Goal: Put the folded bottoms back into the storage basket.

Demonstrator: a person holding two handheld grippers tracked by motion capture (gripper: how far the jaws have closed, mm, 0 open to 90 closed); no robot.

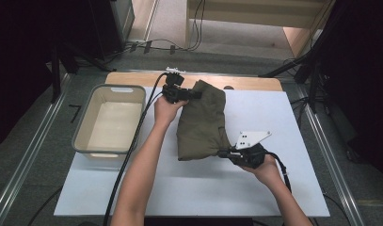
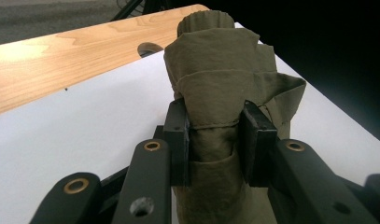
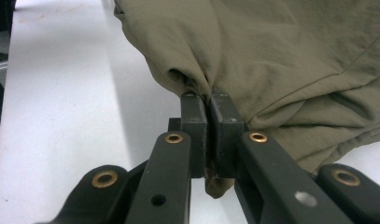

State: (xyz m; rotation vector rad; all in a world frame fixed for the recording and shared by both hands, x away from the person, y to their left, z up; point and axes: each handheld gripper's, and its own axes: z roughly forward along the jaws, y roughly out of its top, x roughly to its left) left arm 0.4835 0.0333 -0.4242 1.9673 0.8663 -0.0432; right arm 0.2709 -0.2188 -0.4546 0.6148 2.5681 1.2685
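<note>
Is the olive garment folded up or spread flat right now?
Folded: the olive garment lies as a compact layered bundle on the white table, pinched by the left tool and right tool.

High view looks down from above; both tool views sit close, sharing the olive cloth [image 1: 201, 120].

A shallow grey rectangular plastic bin [image 1: 109, 121] with a pale inside sits on the left edge of the white rectangular table sheet [image 1: 255, 188], overhanging it slightly. A light wooden board [image 1: 255, 83] runs along the sheet's far edge. Beyond the board, black cables [image 1: 179, 47] lie on the grey floor.
</note>
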